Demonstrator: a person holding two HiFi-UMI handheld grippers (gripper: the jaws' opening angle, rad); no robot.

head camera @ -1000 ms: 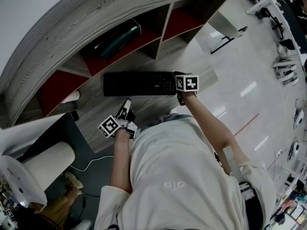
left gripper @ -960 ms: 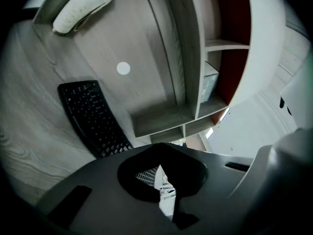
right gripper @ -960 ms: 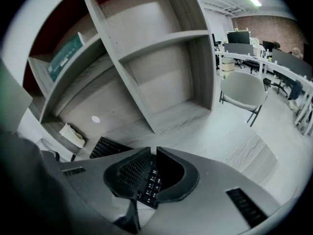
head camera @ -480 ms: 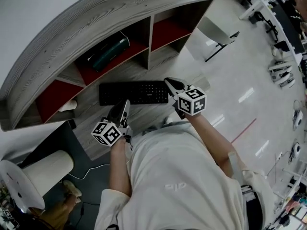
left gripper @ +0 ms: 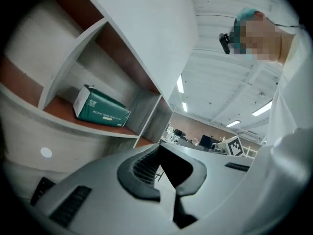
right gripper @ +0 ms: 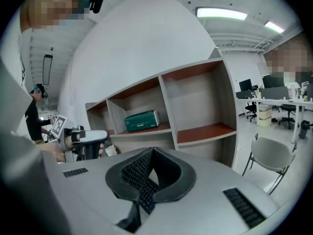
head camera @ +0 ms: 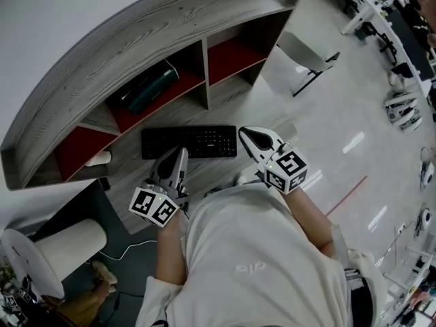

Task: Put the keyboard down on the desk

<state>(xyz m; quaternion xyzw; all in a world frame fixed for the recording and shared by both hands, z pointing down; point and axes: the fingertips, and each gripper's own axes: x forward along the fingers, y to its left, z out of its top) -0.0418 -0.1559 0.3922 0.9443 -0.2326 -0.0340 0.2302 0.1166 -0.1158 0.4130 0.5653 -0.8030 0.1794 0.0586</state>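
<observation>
The black keyboard (head camera: 189, 142) lies flat on the grey wooden desk (head camera: 129, 167), in front of the shelf openings, with nothing touching it. My left gripper (head camera: 178, 152) hovers above the keyboard's near edge, shut and empty; in the left gripper view (left gripper: 159, 148) its pads meet with nothing between them. My right gripper (head camera: 246, 133) floats above the keyboard's right end, also shut and empty (right gripper: 152, 151). Neither gripper view shows the keyboard.
A curved wooden shelf unit (head camera: 136, 26) with red-floored compartments rises behind the desk; a green box (head camera: 151, 87) lies in one. A grey chair (head camera: 303, 53) stands at the right on the pale floor. A white cylinder (head camera: 68, 234) sits at lower left.
Both grippers have risen toward the camera. The right gripper, which was at the keyboard's right end, has come off it. The keyboard stays on the desk.
</observation>
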